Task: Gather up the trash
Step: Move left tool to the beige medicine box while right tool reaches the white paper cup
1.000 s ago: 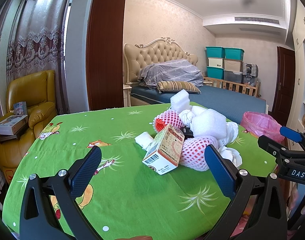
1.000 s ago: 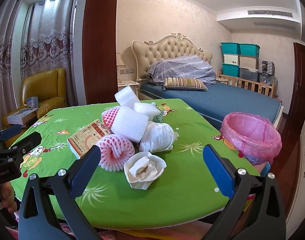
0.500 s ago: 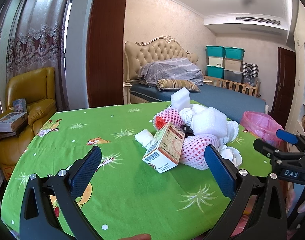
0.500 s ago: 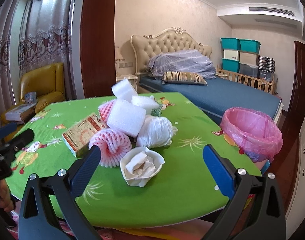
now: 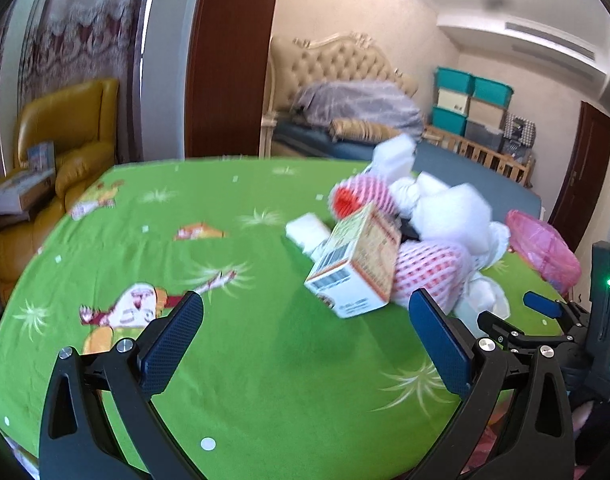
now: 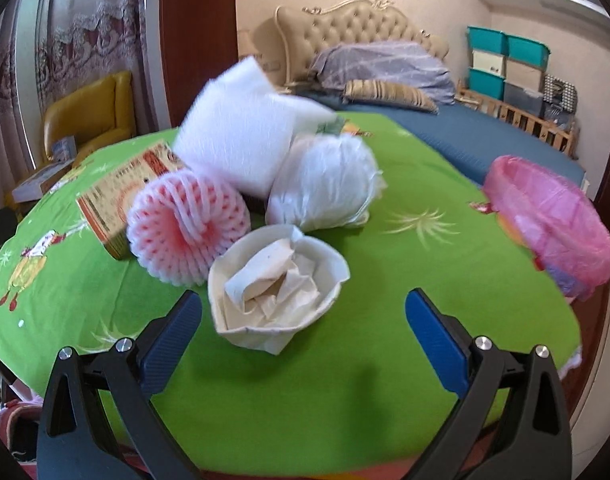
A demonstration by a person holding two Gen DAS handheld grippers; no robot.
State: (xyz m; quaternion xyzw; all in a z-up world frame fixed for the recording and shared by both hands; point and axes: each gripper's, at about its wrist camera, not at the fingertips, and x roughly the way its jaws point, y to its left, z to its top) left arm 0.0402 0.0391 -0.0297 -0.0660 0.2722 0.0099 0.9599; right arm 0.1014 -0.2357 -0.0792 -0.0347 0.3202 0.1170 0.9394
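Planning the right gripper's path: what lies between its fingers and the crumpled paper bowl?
Only bare green tablecloth lies between the open right gripper and the crumpled paper bowl, as the right wrist view shows.

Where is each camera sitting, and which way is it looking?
Left wrist: sits on the left gripper, looking across the green table at the carton; its open fingers show, and the right gripper at the right edge.
Right wrist: sits on the right gripper, looking at the paper bowl; its open fingers show.
Both share: carton, pink net, pink-lined bin, bed.
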